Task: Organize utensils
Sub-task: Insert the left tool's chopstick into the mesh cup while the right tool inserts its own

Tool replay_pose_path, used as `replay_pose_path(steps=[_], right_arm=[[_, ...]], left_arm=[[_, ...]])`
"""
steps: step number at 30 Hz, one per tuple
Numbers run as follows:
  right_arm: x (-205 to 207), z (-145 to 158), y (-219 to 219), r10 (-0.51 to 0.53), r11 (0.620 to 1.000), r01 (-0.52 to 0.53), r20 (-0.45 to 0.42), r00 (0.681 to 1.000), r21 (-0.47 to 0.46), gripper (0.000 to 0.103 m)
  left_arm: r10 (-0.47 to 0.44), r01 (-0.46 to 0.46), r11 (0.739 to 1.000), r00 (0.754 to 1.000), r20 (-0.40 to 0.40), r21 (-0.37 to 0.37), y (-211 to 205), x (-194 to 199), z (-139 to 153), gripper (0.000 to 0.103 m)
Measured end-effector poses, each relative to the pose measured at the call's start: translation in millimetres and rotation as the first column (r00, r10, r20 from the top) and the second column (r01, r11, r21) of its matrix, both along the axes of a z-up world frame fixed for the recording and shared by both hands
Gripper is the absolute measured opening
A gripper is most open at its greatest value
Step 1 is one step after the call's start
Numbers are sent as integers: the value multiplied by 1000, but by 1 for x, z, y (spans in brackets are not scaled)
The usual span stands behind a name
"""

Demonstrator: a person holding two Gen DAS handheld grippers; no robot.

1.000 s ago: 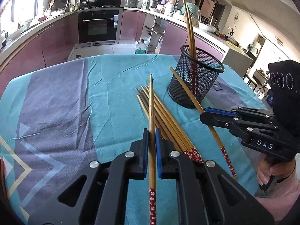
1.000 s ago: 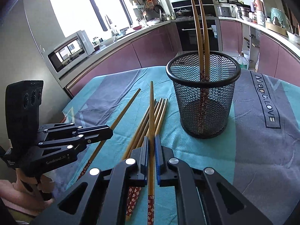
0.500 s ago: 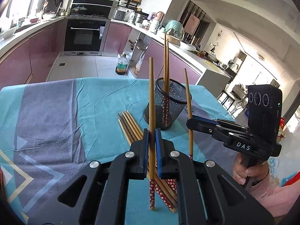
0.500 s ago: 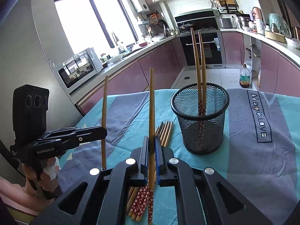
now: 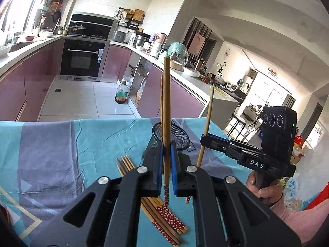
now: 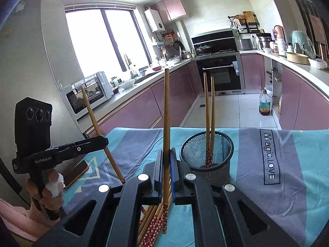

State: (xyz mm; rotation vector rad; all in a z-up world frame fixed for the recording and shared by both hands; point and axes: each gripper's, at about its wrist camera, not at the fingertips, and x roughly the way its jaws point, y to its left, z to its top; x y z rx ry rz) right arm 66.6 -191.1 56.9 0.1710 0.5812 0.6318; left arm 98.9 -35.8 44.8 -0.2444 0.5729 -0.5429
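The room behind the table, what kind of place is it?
A home kitchen, most likely: a built-in oven sits among pink cabinets, with a microwave on the counter and a dining area beyond.

A black wire-mesh cylindrical holder [image 6: 207,156] stands on the teal-and-grey patterned tablecloth [image 6: 257,195], with two wooden chopsticks with red flowered ends [image 6: 209,123] standing inside it, leaning against its wall. Beside the holder, on its left in the right wrist view, a bundle of loose wooden chopsticks [image 5: 164,216] lies flat on the cloth. Above that bundle the left gripper [image 5: 167,154] holds one wooden chopstick [image 5: 167,113] upright, directly in front of the holder in its own view. To its right, the right gripper [image 6: 166,160] holds another wooden chopstick [image 6: 166,123] upright, also over the bundle. A plastic oil bottle [image 5: 121,93] stands on the tiled floor beyond the table's far edge.
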Motion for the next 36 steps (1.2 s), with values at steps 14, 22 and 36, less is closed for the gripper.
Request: replay_pose_path(steps=[14,22,36], right_arm=[[31,48,-21,-90,996,91,143,986,-1,5],[58,51,-27,-147,989,149,174,974,-1,5],[90,-3,-7,-134,985,134,8,991,-110,5]], left_arm=[[6,-4,1000,993,120,-12,-23,44,59,8],[6,-11,999,992,128,40,-45,70,68,8],[-75,80,980,997,-36,181,-77,107,7,8]])
